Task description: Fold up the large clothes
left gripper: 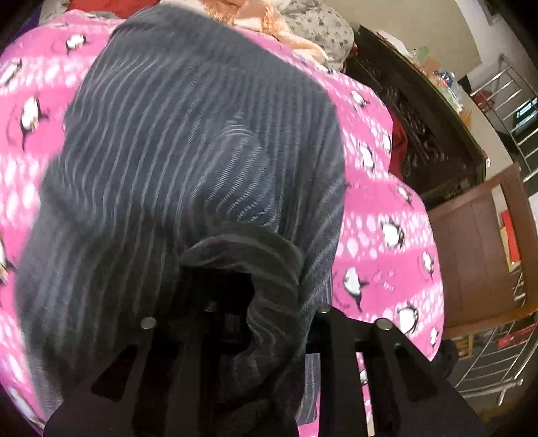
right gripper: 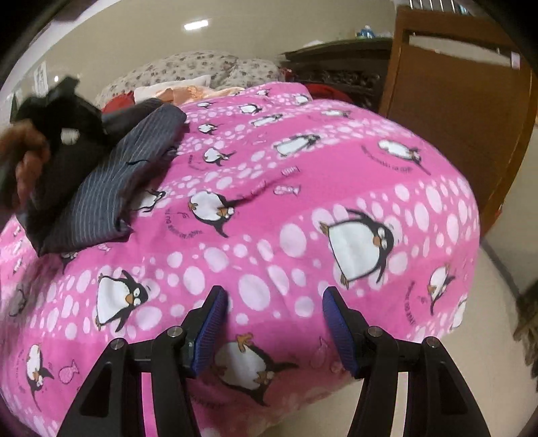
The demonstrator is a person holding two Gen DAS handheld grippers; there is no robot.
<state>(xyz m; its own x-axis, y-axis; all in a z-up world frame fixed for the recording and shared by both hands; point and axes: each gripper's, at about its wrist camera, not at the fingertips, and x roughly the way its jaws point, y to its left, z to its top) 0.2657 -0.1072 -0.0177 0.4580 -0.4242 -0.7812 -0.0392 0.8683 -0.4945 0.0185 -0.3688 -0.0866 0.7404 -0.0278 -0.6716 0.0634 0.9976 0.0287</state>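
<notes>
striped garment (right gripper: pixel 101 188) | folded, long axis toward pillows | on penguin blanket (right gripper: pixel 302 201)

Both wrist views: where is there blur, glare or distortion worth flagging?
Left wrist view: motion smear over the striped garment and blanket; a fold hides the left gripper fingertips. Right wrist view: blanket mostly sharp, right gripper crisp and empty, smear on the hand at left, a ceiling light glares mildly; fisheye bulges both.

Left gripper (left gripper: pixel 265 336) fingers — buried under striped dark cloth (left gripper: pixel 188 151), grip unreadable
</notes>
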